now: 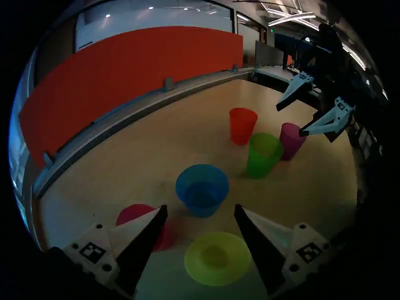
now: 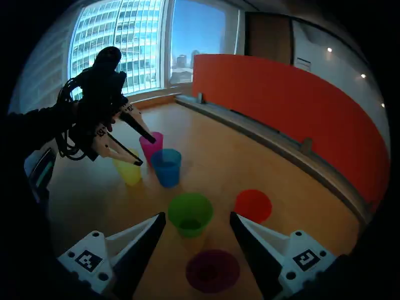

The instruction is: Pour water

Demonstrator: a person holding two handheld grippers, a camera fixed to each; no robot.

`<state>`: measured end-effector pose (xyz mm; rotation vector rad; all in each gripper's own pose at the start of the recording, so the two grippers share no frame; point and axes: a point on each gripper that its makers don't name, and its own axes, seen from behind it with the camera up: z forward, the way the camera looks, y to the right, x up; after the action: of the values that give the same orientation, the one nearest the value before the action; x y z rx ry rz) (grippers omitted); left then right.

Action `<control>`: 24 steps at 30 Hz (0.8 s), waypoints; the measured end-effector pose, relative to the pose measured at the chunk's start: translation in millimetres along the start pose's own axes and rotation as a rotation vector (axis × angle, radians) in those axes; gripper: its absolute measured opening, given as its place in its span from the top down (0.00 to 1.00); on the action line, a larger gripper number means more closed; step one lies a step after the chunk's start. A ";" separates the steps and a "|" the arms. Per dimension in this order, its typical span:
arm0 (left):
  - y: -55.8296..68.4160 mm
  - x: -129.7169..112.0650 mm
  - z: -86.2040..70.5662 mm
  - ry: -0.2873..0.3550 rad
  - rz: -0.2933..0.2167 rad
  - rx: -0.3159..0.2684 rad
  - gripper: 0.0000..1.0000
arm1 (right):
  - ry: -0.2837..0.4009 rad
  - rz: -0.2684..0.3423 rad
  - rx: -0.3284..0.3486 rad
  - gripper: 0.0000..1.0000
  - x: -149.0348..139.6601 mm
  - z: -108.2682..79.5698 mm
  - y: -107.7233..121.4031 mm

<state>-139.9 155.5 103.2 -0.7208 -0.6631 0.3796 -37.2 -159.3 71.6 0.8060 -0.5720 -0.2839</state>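
Blue cup (image 1: 202,190) sits centre frame on the wooden surface (image 1: 150,145), just ahead of the left tool (image 1: 200,207), which is spread and empty. Right tool (image 2: 197,214) is likewise released, green cup (image 2: 189,210) before it. Cups stand close: a wide approach could knock the yellow cup (image 1: 217,258). An off-centre pinch may tip light plastic. Water level unclear.

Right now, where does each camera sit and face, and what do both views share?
Left gripper view: on the left gripper, facing cups and the orange wall; own open fingers, right gripper beyond.
Right gripper view: on the right gripper, facing cups and windows; own open fingers, a dark sleeve.
Shared: blue cup and green cup, from opposite sides.
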 end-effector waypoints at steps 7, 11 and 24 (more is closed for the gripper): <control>2.0 -5.2 10.5 -0.043 0.011 0.000 0.00 | -0.047 -0.005 0.014 0.00 -9.5 13.0 -2.9; 1.9 -6.5 15.9 -0.056 0.012 0.003 0.00 | -0.074 -0.006 0.020 0.00 -15.0 18.5 -4.0; 2.8 -4.3 27.2 -0.076 -0.004 -0.006 0.00 | -0.129 -0.018 0.016 0.00 -22.3 30.1 -2.9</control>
<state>-161.7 168.2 114.7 -0.7131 -0.7376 0.4030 -72.8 -169.3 77.8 0.8124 -0.6888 -0.3495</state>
